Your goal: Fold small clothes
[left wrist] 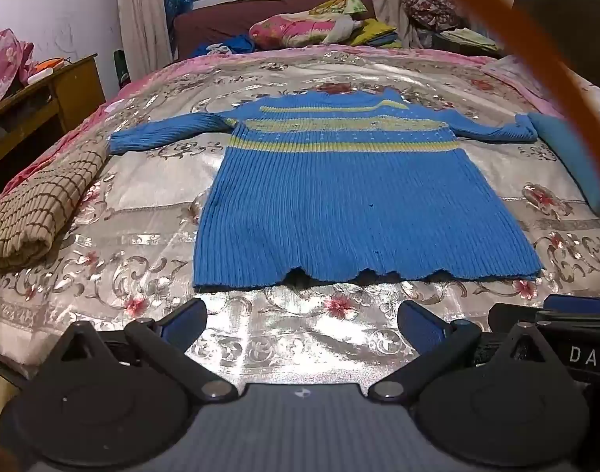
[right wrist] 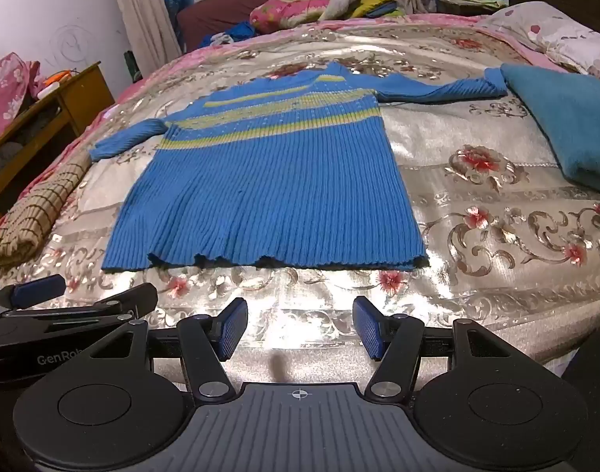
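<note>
Both black two-finger grippers, left gripper (left wrist: 302,320) and right gripper (right wrist: 300,328), hang spread and empty just short of the hem of the blue ribbed knit sweater with yellow-green stripes (left wrist: 339,181), lying flat, unfolded on the silver floral bedspread (left wrist: 300,346); folding seems unstarted, so next likely pinch a sleeve or side edge.

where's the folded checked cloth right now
The folded checked cloth lies on the bedspread at the left edge of both views, just left of the blue sweater, below its left sleeve end.
</note>
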Motion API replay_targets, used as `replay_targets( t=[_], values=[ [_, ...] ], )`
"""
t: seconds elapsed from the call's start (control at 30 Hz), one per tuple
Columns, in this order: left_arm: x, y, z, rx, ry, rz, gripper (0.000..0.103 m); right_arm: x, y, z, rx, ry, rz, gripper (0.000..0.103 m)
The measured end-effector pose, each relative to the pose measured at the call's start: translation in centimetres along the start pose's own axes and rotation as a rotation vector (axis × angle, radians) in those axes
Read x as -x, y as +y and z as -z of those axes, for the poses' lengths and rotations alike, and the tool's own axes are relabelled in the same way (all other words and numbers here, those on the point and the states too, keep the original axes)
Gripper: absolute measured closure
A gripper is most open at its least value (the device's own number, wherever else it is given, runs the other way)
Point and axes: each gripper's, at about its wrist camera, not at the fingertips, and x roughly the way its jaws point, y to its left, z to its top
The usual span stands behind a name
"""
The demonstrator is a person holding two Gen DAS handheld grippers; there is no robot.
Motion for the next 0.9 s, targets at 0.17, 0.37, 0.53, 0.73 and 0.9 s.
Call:
replay_targets(
  t=[0.17, 0.37, 0.53, 0.73, 0.9],
  values=[
    [0.02, -0.02, 0.06, 0.003, 0.002, 0.002, 0.000, -0.01, -0.03, 0.01, 0.000, 0.002, 0.000, 0.044],
    [-0.08, 0.13, 0.43, 0.009, 0.010, 0.006, 0.000, -0.01, -0.06, 0.02, -0.001, 0.003, 0.000, 0.044],
    [-0.08, 0.22, 0.43, 0.013, 0.013, 0.009, 0.000, -0.02, -0.11, 0.03, -0.002, 0.004, -0.001, 0.044],
    [-0.23, 0.14, 0.39, 0.016, 0.016, 0.008, 0.000, 0.00, -0.13, 0.04, -0.002, 0.004, -0.001, 0.044],
    [-0.21, 0.09, 0.48, 0.024, 0.020, 0.009, 0.000, -0.02, -0.18, 0.05, -0.003, 0.005, -0.001, 0.044]
  ],
)
